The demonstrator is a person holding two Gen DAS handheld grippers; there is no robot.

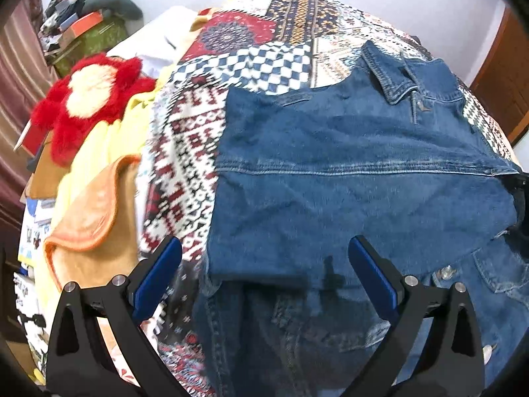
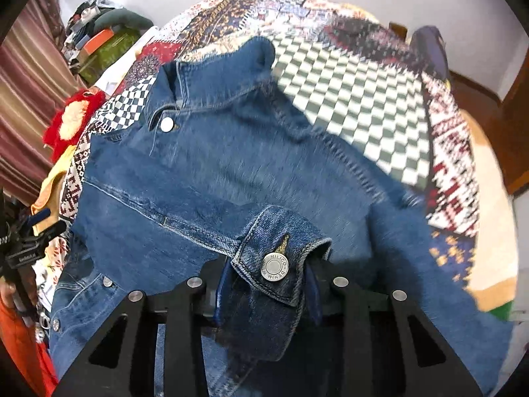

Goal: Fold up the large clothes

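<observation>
A blue denim jacket (image 1: 357,178) lies on a patchwork bedspread (image 1: 198,152), collar at the far side, partly folded over itself. My left gripper (image 1: 264,264) is open and empty, hovering above the jacket's near left edge. In the right wrist view the jacket (image 2: 211,165) fills the middle. My right gripper (image 2: 264,281) is shut on the sleeve cuff (image 2: 274,261), which has a metal button, and holds it up over the jacket body. The left gripper also shows at the left edge of the right wrist view (image 2: 29,241).
A red and cream plush toy (image 1: 86,99), yellow and orange cloths (image 1: 89,218) and a pile of boxes and clothes (image 1: 86,23) sit left of the bed. A brown wooden door (image 1: 506,76) is at the right. The bedspread (image 2: 363,99) extends beyond the jacket.
</observation>
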